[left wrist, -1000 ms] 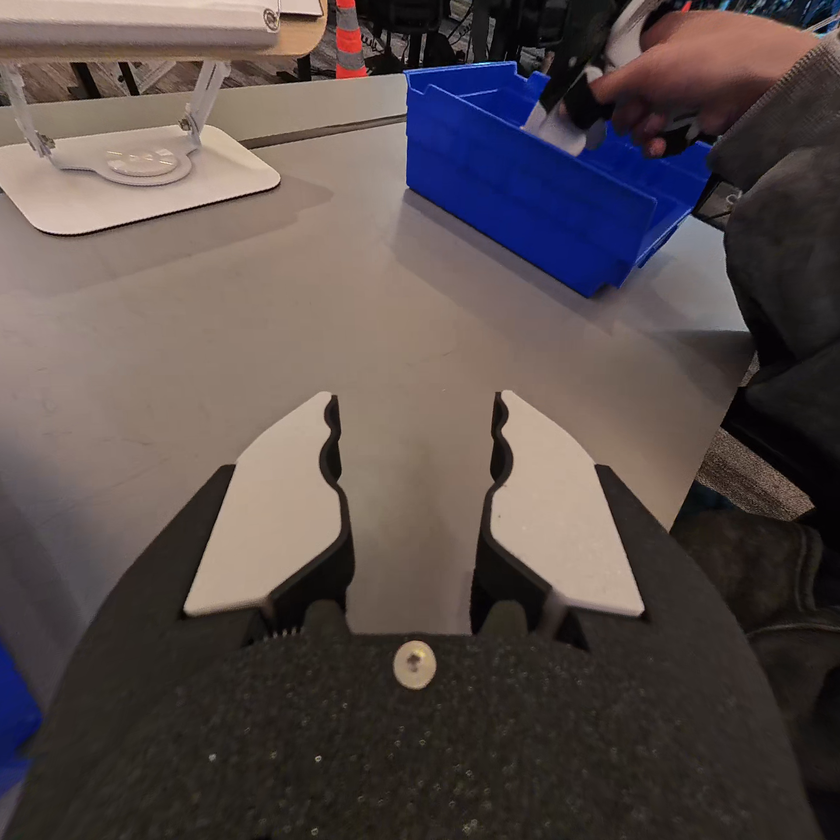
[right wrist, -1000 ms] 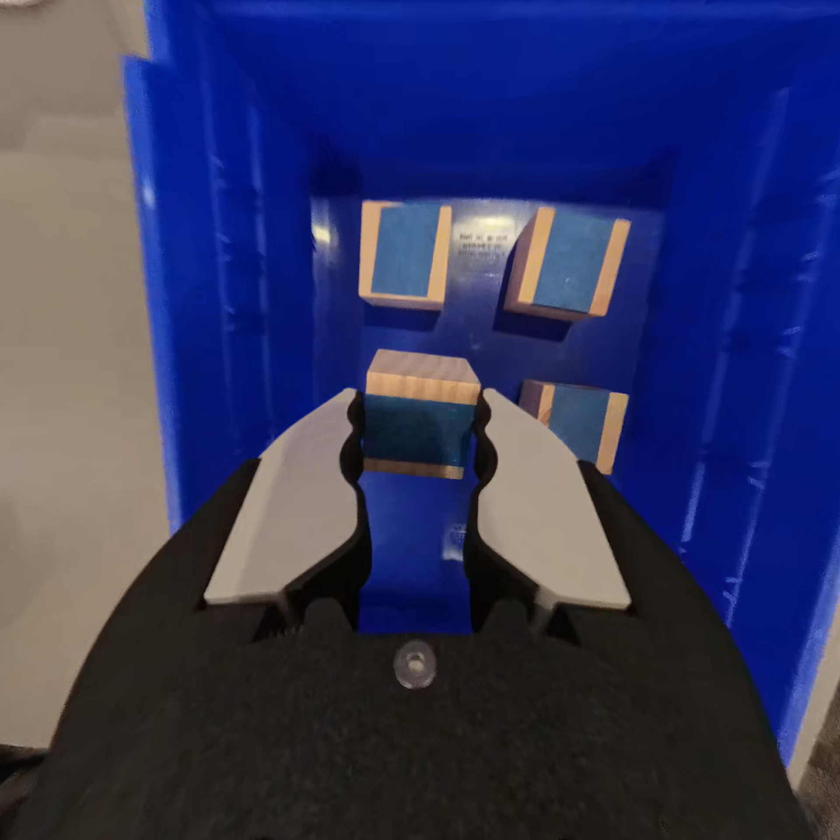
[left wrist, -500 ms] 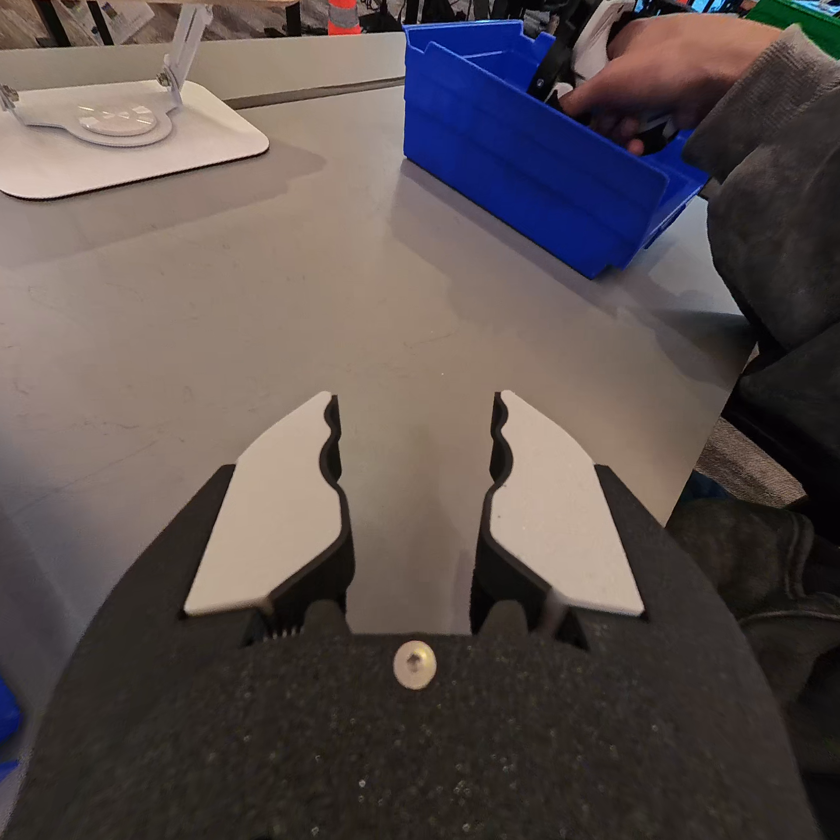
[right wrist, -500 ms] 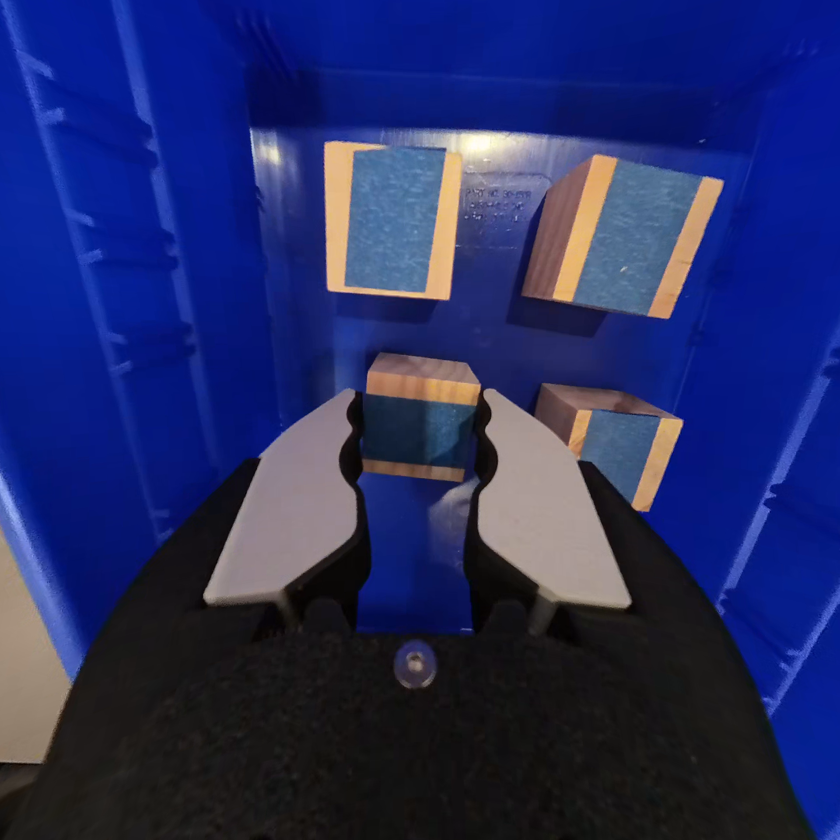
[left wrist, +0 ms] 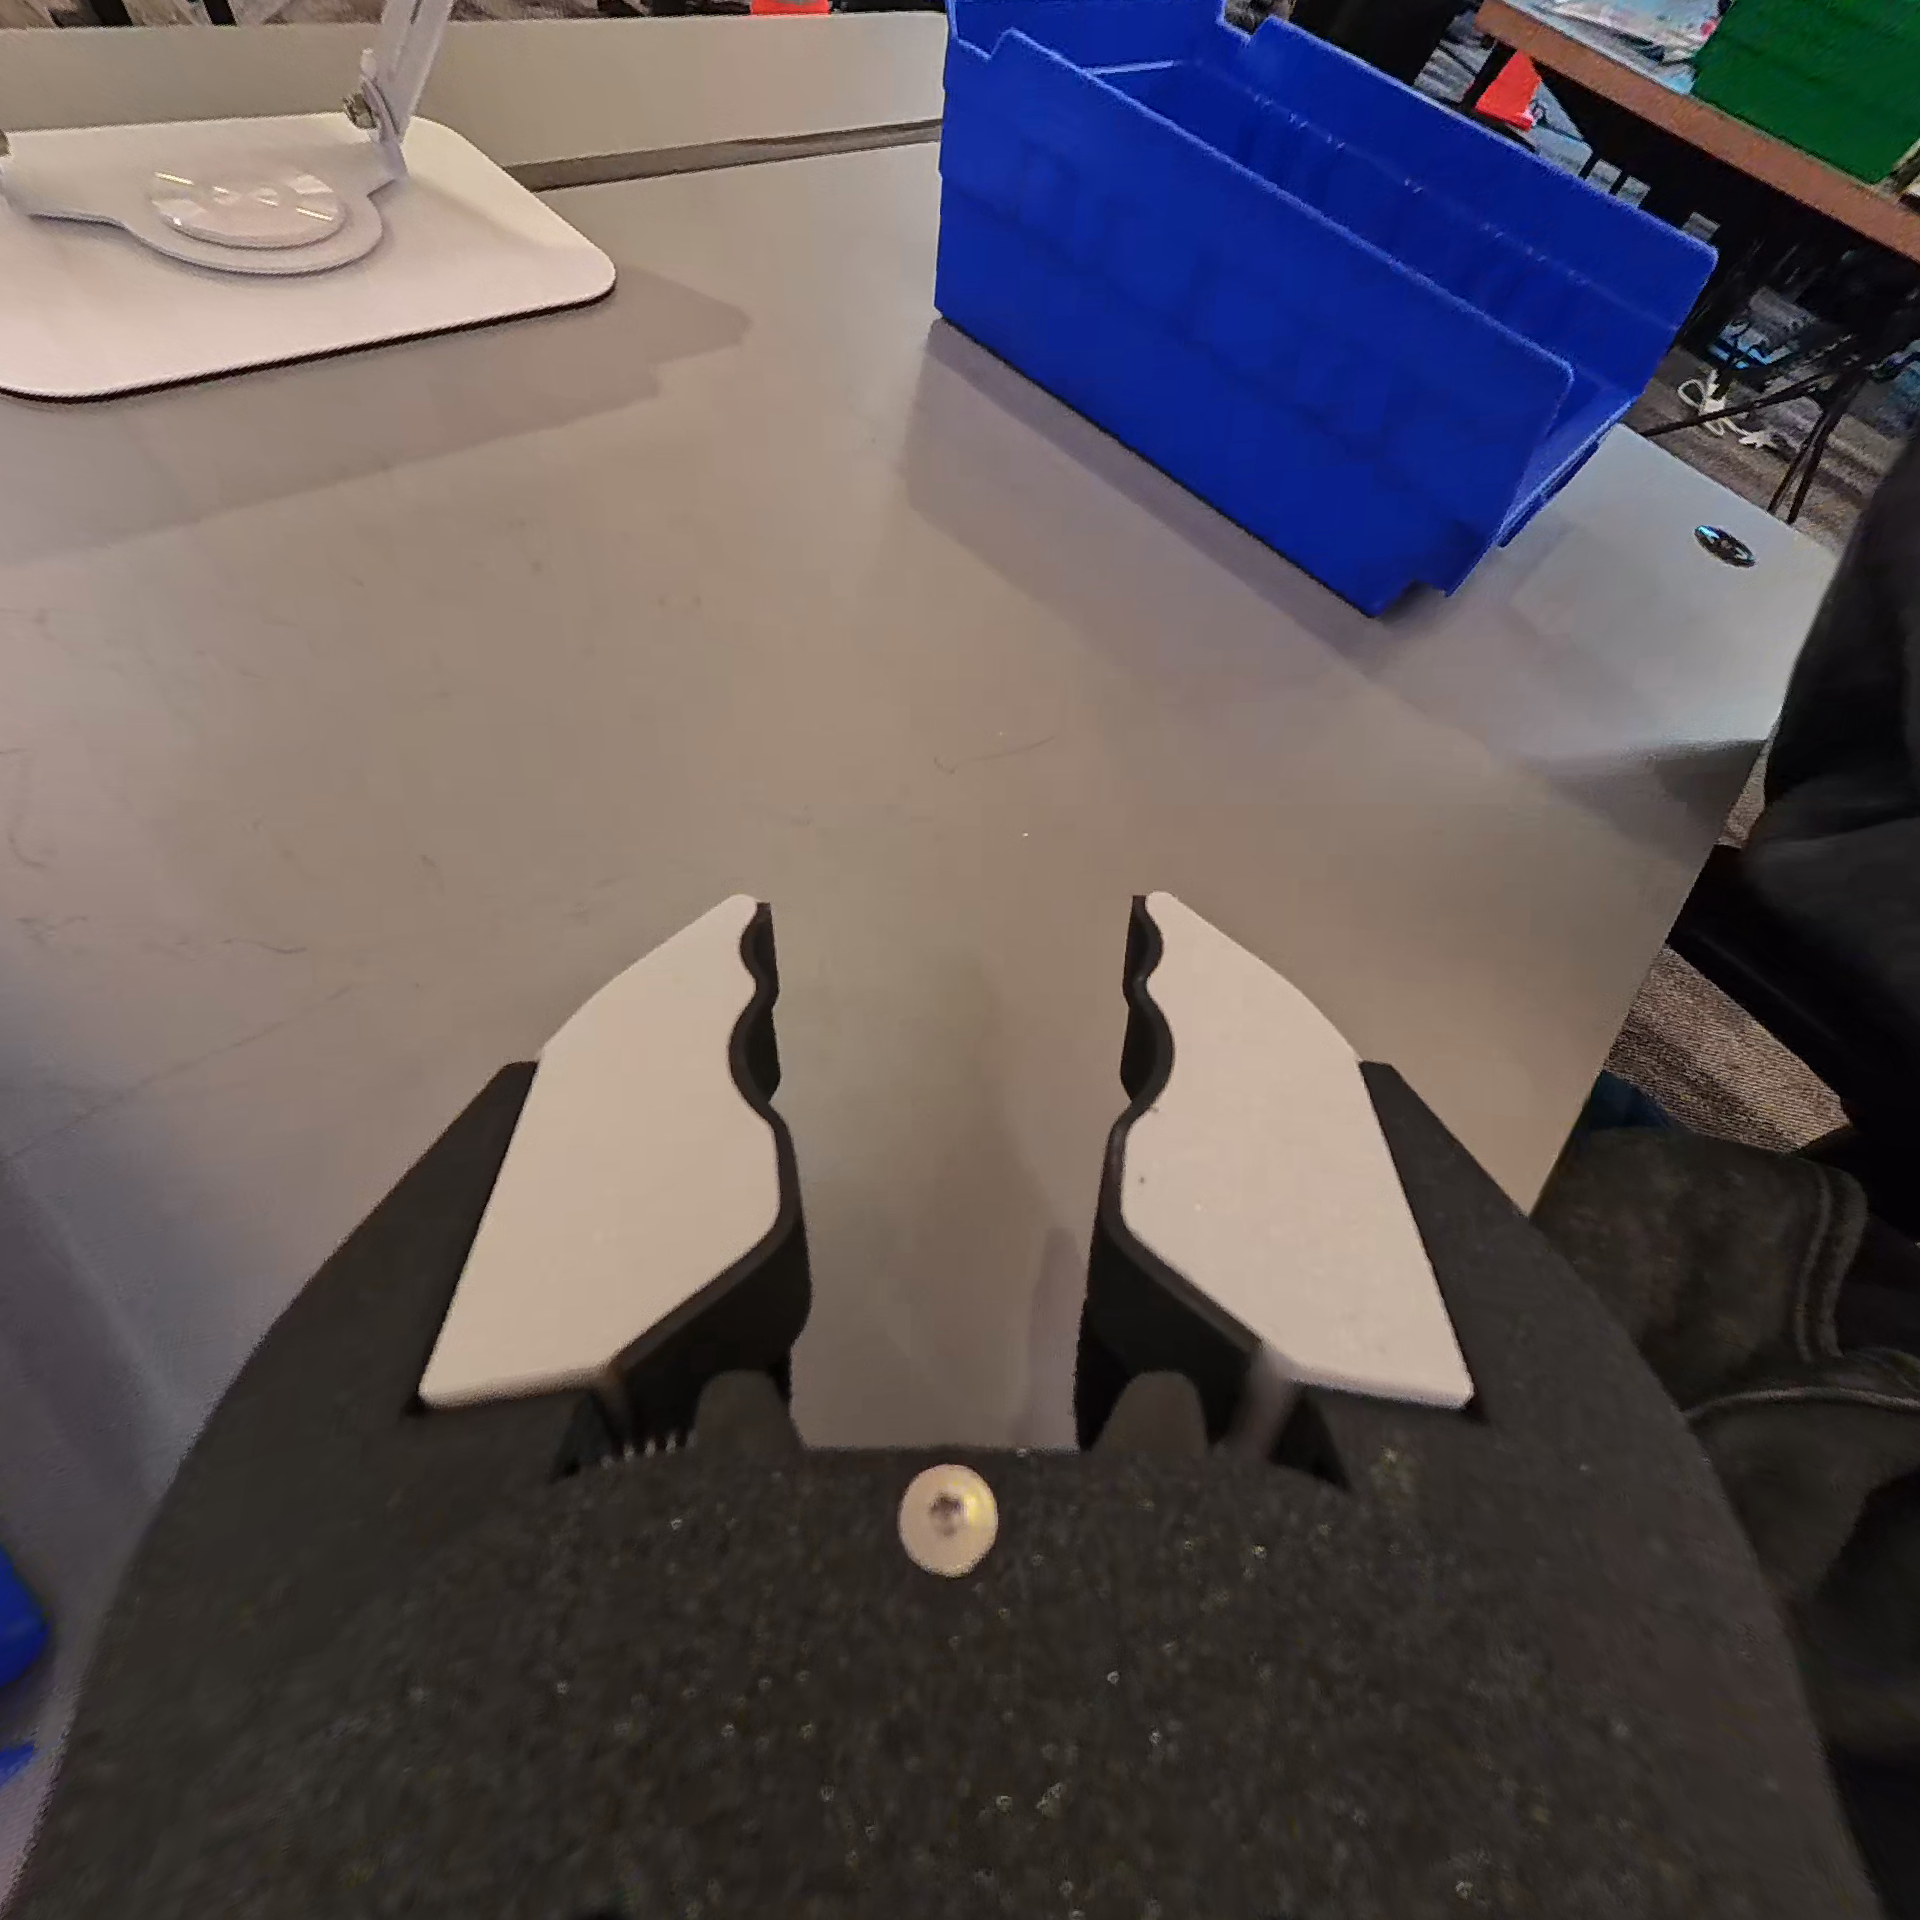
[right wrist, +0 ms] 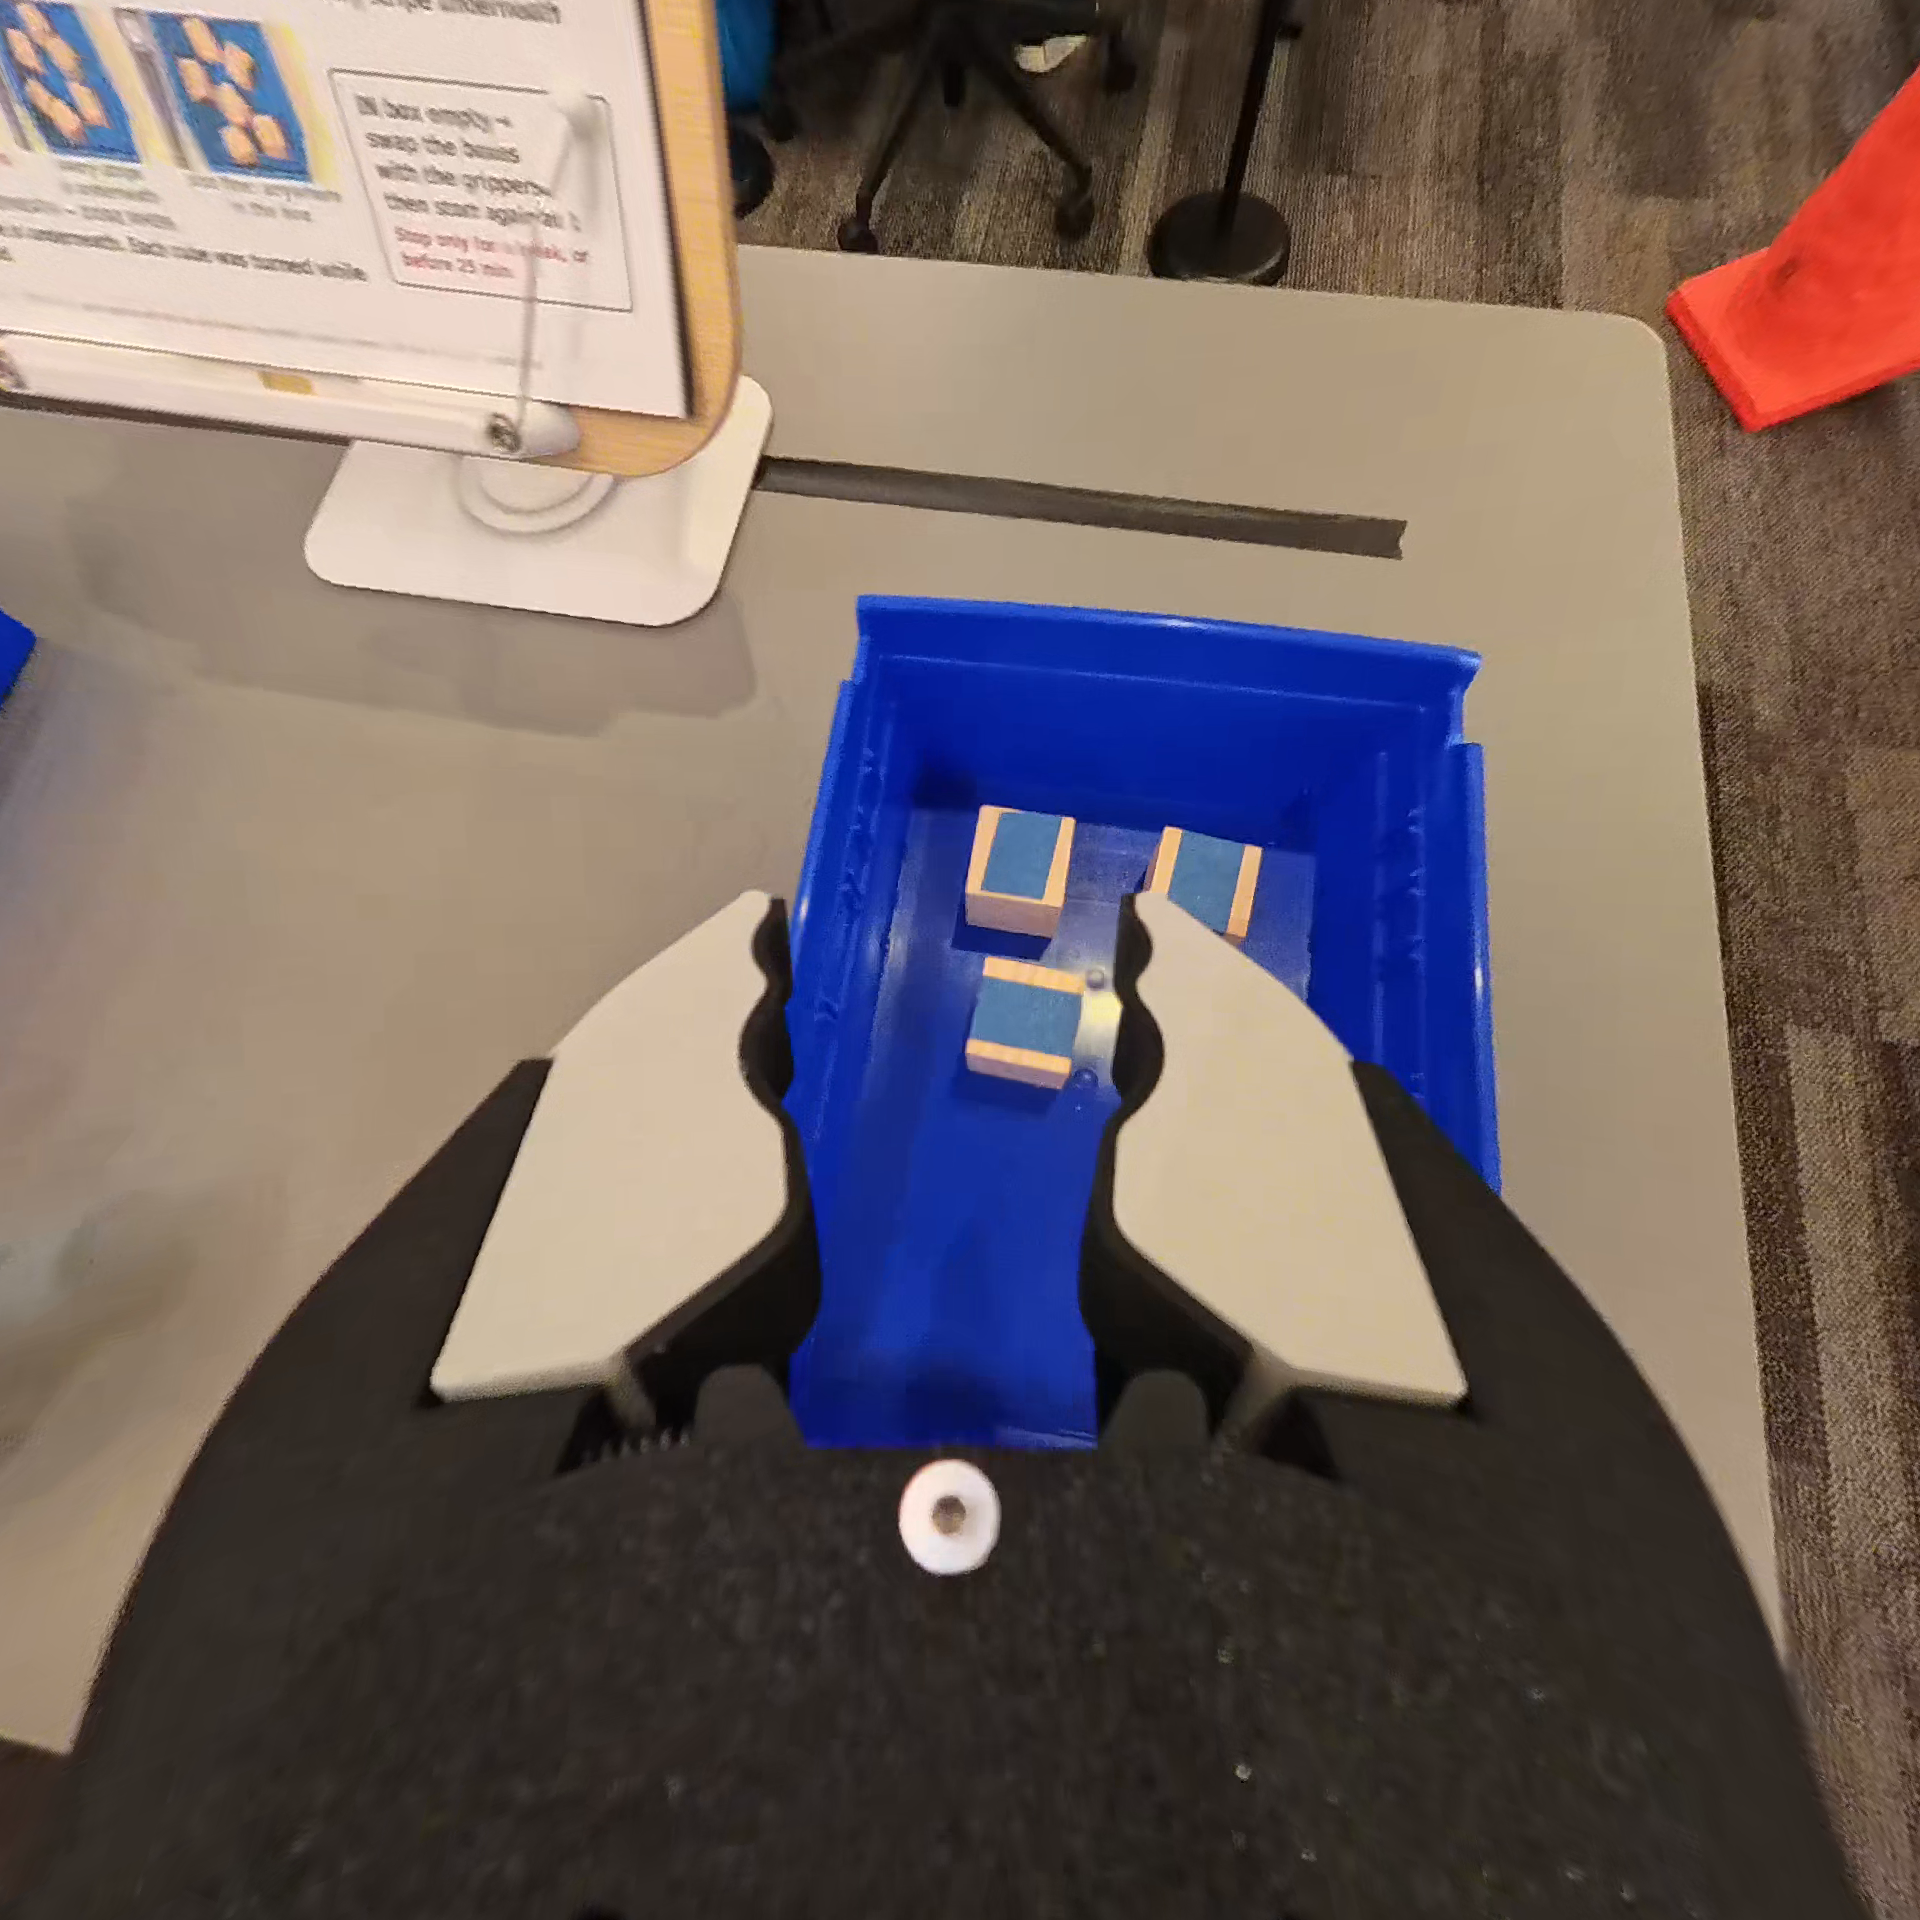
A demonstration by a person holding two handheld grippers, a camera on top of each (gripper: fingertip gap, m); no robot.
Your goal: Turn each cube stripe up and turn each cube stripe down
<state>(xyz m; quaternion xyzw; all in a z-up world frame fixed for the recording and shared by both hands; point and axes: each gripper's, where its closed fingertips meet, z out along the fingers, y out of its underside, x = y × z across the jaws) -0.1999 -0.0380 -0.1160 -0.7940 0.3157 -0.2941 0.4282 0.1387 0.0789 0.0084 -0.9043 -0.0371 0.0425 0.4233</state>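
Both the right gripper (right wrist: 951, 914) and left gripper (left wrist: 951, 914) gape empty. Three striped cubes (right wrist: 1023, 1023) sit stripe-up in the blue bin (right wrist: 1143, 634) at twelve o'clock; reaching down risks bumping neighbouring cubes.

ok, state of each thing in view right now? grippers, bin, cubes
left gripper: open, empty, over bare table
right gripper: open, empty, above the bin
blue bin: upright on the table, holds cubes
back-left cube: stripe up
back-right cube: stripe up, partly hidden by a finger
near cube: stripe up
document stand: upright
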